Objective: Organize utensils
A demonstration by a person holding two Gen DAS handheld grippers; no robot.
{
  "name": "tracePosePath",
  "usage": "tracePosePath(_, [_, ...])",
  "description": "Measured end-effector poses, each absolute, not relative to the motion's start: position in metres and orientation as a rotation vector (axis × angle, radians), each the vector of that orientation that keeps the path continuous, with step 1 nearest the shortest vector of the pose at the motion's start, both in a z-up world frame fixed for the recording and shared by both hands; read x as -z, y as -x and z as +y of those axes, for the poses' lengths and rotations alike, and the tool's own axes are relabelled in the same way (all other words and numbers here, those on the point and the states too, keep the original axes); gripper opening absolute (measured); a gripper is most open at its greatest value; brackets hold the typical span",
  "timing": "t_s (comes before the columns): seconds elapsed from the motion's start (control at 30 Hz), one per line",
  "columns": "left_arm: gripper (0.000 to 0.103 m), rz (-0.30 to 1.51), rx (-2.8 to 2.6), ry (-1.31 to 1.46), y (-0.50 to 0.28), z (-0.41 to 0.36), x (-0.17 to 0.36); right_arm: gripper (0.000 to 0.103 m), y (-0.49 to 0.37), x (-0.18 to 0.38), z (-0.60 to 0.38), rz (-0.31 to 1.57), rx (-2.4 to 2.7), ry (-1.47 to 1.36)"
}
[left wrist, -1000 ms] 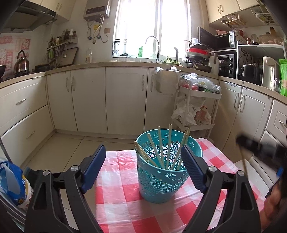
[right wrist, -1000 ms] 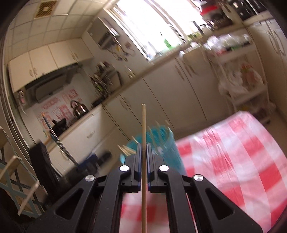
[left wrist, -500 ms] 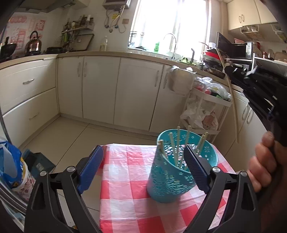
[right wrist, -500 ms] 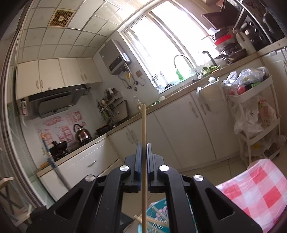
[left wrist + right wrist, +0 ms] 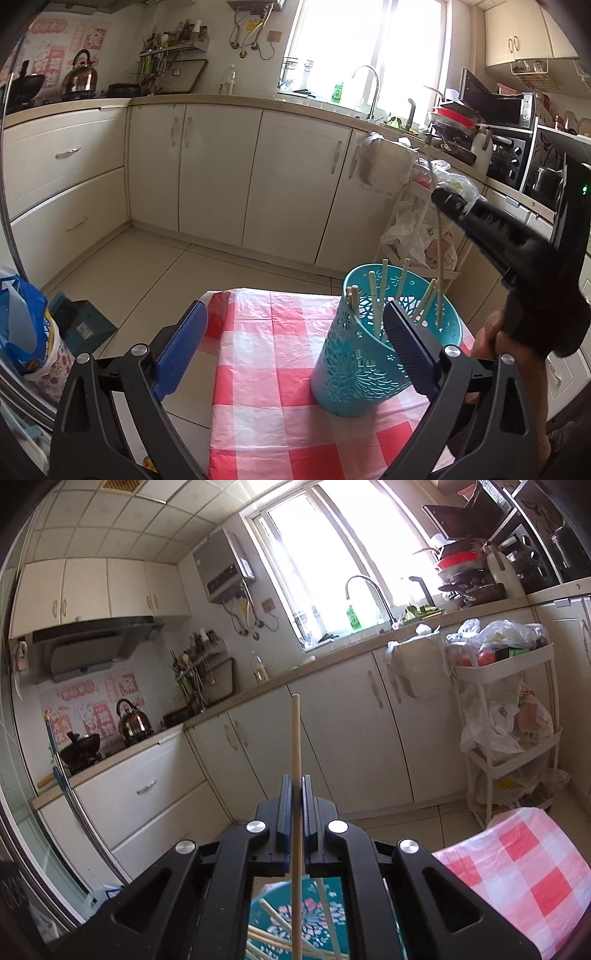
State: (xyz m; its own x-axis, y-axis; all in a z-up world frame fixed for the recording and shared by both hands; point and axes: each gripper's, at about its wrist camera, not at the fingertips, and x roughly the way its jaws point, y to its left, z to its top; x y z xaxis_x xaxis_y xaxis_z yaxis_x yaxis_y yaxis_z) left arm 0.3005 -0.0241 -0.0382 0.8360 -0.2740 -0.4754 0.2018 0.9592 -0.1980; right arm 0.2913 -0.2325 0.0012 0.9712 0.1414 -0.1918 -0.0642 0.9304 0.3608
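Note:
A teal cut-out cup [image 5: 354, 369] stands on the red-and-white checked tablecloth [image 5: 266, 387] and holds several wooden chopsticks [image 5: 375, 299]. My left gripper [image 5: 295, 308] hovers just before the cup with its jaws opening. Its right finger overlaps the cup's rim, and the pads press on nothing. My right gripper [image 5: 439, 197] comes in from the upper right, shut on one chopstick [image 5: 439, 258] that hangs upright with its lower end inside the cup's mouth. In the right wrist view the chopstick [image 5: 295, 746] stands pinched in the right gripper [image 5: 296, 786], with the cup [image 5: 314, 915] directly below.
A person's hand [image 5: 491, 332] grips the right tool beside the cup. A white trolley [image 5: 506, 716] stuffed with bags stands behind the table against the cabinets. A blue bag [image 5: 22, 325] sits at the left. The table's far edge lies just past the cup.
The right gripper has swung in over the cup, and its chopstick's lower end now dips into the cup. The left jaws have spread wider, and the cup has shifted right in that view.

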Motion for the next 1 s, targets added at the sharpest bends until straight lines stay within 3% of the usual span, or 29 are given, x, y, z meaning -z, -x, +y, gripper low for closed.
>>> tracePosePath(0.73, [0.094, 0.531, 0.25, 0.126, -0.299, -0.032, 0.039, 0.006, -0.281, 0.045, -0.231, 0.307, -0.071, -0.285])
tracePosePath(0.8, [0.094, 0.532, 0.25, 0.125, -0.299, -0.032, 0.039, 0.009, -0.28, 0.046, -0.231, 0.317, -0.071, -0.285])
tracePosePath(0.87, [0.095, 0.532, 0.25, 0.123, -0.299, -0.033, 0.039, 0.023, -0.279, 0.048, -0.232, 0.321, -0.066, -0.287])
tracePosePath(1.0, [0.095, 0.533, 0.248, 0.12, -0.298, -0.034, 0.039, 0.023, -0.275, 0.05, -0.235, 0.325, -0.06, -0.292])
